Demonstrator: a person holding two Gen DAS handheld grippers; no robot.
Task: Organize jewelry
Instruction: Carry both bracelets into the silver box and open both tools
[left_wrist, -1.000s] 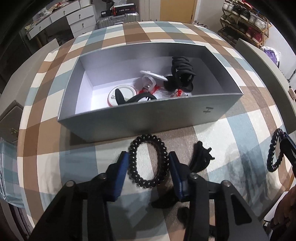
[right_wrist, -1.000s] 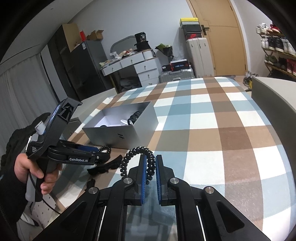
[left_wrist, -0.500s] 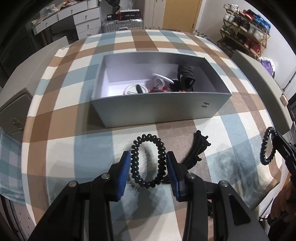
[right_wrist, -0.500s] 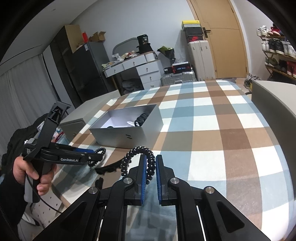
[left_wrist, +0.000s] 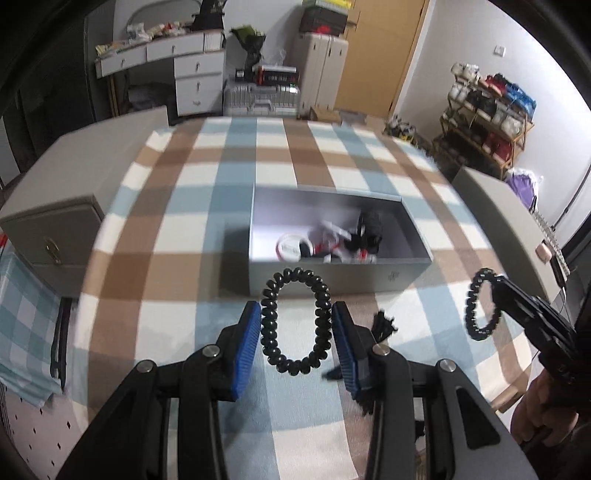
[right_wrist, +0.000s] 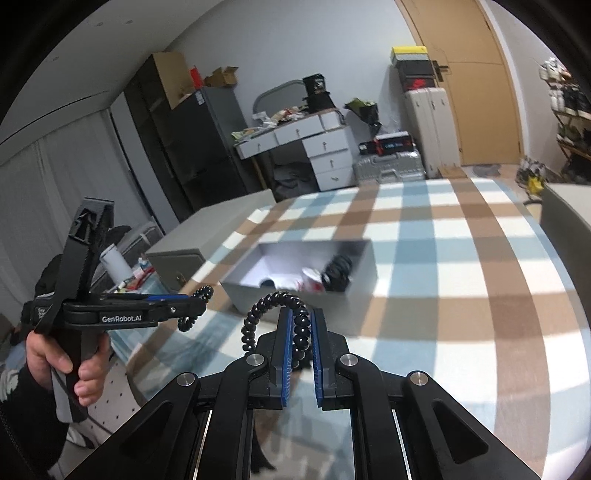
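Observation:
My left gripper (left_wrist: 294, 317) is shut on a black spiral hair tie (left_wrist: 294, 320) and holds it in the air above the checked tablecloth, in front of the grey box (left_wrist: 332, 284). My right gripper (right_wrist: 300, 321) is shut on a second black spiral hair tie (right_wrist: 273, 317), also lifted; it shows at the right in the left wrist view (left_wrist: 482, 306). The box (right_wrist: 354, 295) holds several black, white and red hair accessories (left_wrist: 343, 243). A black hair claw (left_wrist: 382, 325) lies on the cloth just right of my left gripper.
A grey drawer cabinet (left_wrist: 62, 214) stands left of the table and another grey unit (left_wrist: 506, 214) to the right. A blue checked cloth (left_wrist: 22, 325) hangs at the left edge. Desk, suitcases and a shoe rack stand behind.
Both grippers have risen and pulled back from the box with their hair ties. The box now looks smaller and farther away. The hair claw stays on the cloth.

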